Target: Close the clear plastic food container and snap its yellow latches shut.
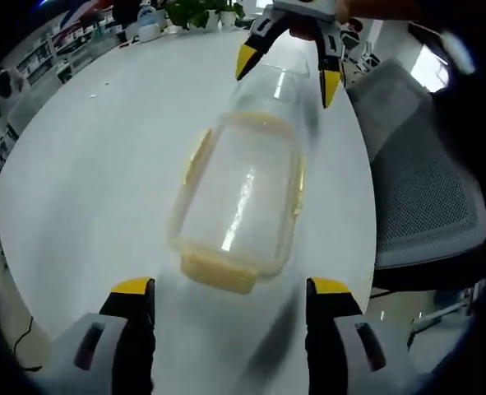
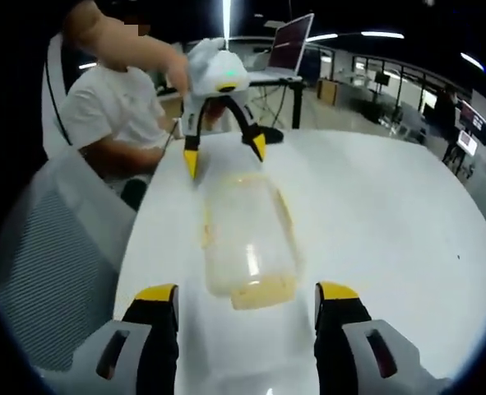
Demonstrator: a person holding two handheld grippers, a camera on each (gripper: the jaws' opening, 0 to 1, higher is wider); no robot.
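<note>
A: Container [image 1: 238, 206]?
B: Mid-frame on bench [image 1: 94, 181], lid seated, latches apparently unsnapped.
A: Grippers?
B: Left gripper [image 1: 230, 300], right gripper [image 2: 247, 300]: jaws wide, empty. Next: press a yellow latch [image 1: 218, 271] down.

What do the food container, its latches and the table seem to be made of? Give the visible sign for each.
Container: clear, glossy plastic; the table shows through it and light glints off it.
Latches: opaque yellow, probably plastic, matte-looking, though blurred.
Table: smooth white top, perhaps laminate; it shows soft reflections, but the material stays uncertain.
</note>
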